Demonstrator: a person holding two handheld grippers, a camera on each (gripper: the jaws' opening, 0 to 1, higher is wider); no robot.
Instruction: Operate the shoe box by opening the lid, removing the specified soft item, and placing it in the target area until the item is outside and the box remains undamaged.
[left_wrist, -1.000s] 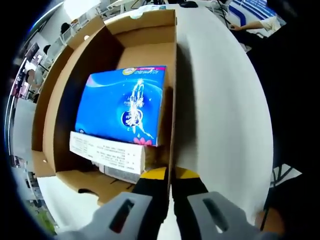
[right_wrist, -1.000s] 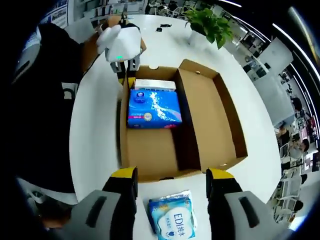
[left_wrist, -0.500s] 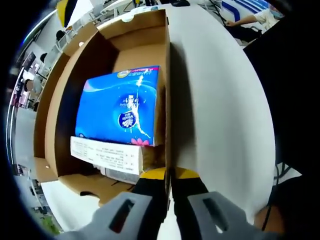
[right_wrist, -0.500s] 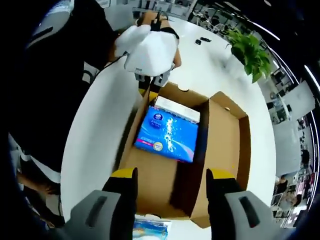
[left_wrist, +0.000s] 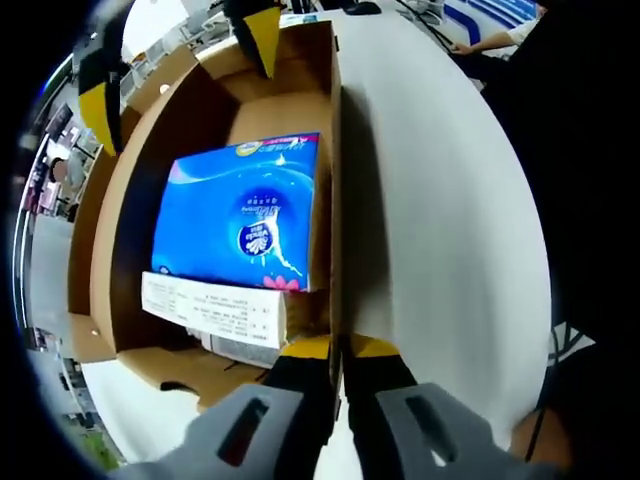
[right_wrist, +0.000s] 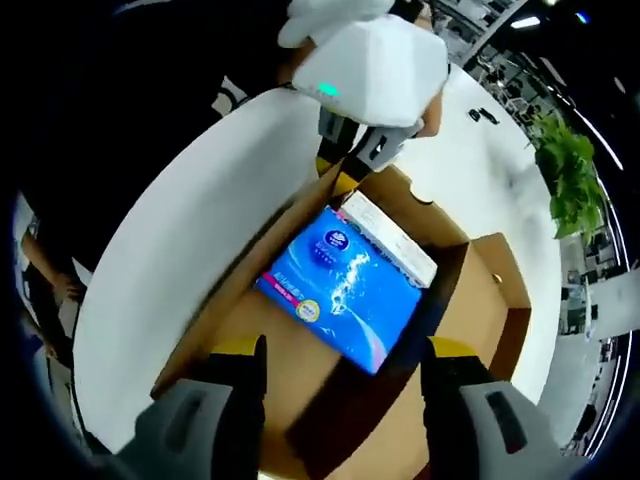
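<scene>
In the left gripper view, the left gripper (left_wrist: 338, 350) has its yellow-tipped jaws pinched together on the wall of the open shoe box (left_wrist: 335, 150), right at the box's near corner. Inside the box lies a blue soft pack (left_wrist: 240, 215), flat on the cardboard floor, with a white carton (left_wrist: 215, 312) tucked against its near end. The box stands on a white table (left_wrist: 440, 220). At the far end of the box the right gripper's two yellow tips come in from above, spread apart.

In the right gripper view, the right gripper (right_wrist: 342, 372) hangs over the box (right_wrist: 215, 315) with its jaws wide apart, holding nothing. The blue soft pack (right_wrist: 340, 290) sits just beyond them on the box floor, the white carton (right_wrist: 388, 238) at its far side. Beyond that, the left gripper (right_wrist: 345, 152) clamps the box's edge. A green plant (right_wrist: 565, 165) stands well off on the table (right_wrist: 160, 260).
</scene>
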